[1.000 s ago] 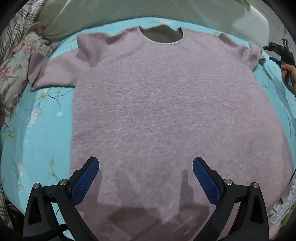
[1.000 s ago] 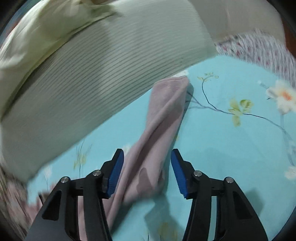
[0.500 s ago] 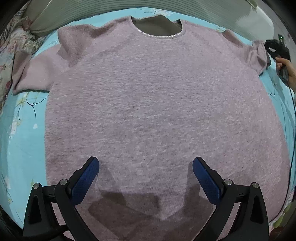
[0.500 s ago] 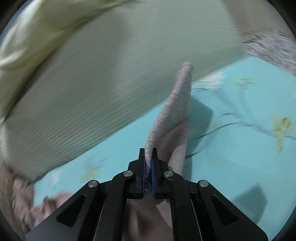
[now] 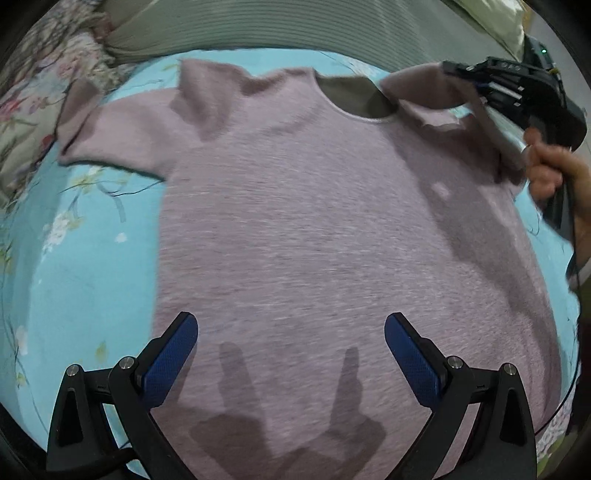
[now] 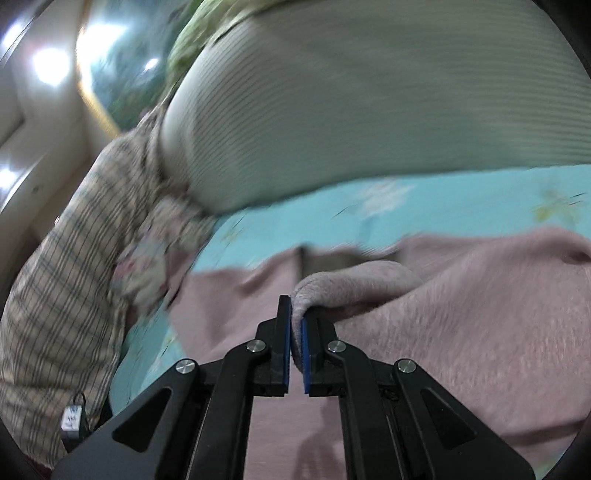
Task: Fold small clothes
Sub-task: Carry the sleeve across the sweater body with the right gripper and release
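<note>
Sweater (image 5: pixel 325 221), fuzzy and mauve, is lying front-up on a turquoise floral bedsheet (image 5: pixel 85 266) on a bed. Its long axis is running from the hem, nearest the left wrist camera, up to the neckline (image 5: pixel 356 99) at the far end, by a ribbed pale-green cushion (image 5: pixel 280 26). One sleeve (image 5: pixel 110 136) is spreading flat to the left of the picture. The left gripper (image 5: pixel 291 360) is hovering over the hem with its jaws spread wide, nothing between them.

At the upper right of the left wrist view, a hand (image 5: pixel 550 173) is gripping the right gripper (image 5: pixel 476 86), which is lifting the other sleeve (image 5: pixel 424 86) over the shoulder. Only the right wrist view is showing the pinch up close: the right gripper's jaws are pressed together on the sleeve's rolled cuff. That view alone is also showing plaid fabric (image 6: pixel 59 295) at the left, blurred.
</note>
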